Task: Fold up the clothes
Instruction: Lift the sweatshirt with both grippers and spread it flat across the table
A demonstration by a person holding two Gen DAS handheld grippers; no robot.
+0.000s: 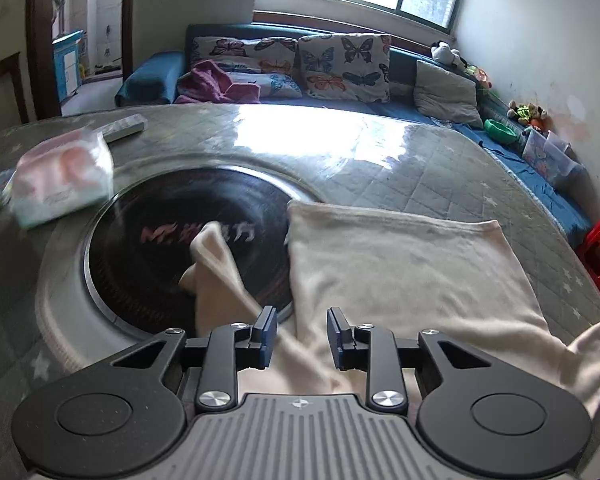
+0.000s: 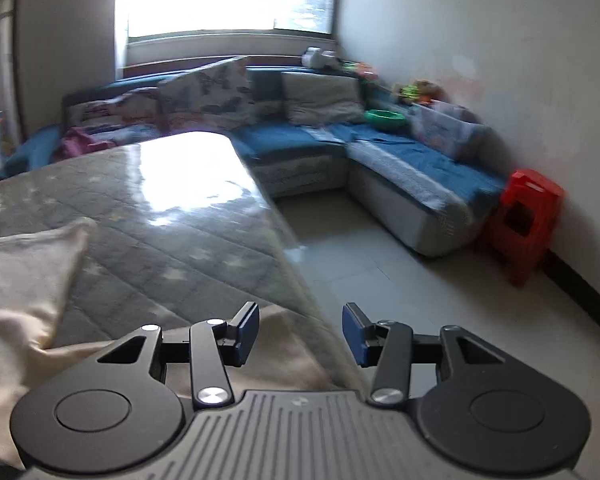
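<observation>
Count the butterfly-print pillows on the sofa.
3. Two butterfly pillows stand against the sofa back: left and right. A third lies flat before the left one, beside purple cloth. More may be hidden.

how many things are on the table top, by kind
cream garment: 1
tissue pack: 1
remote control: 1
Total: 3, not counting the black round hob built into the table, or a blurred item at the left edge that cannot be identified.

Soft cream cloth garment (image 1: 400,264) on glossy quilted table (image 1: 440,168)
</observation>
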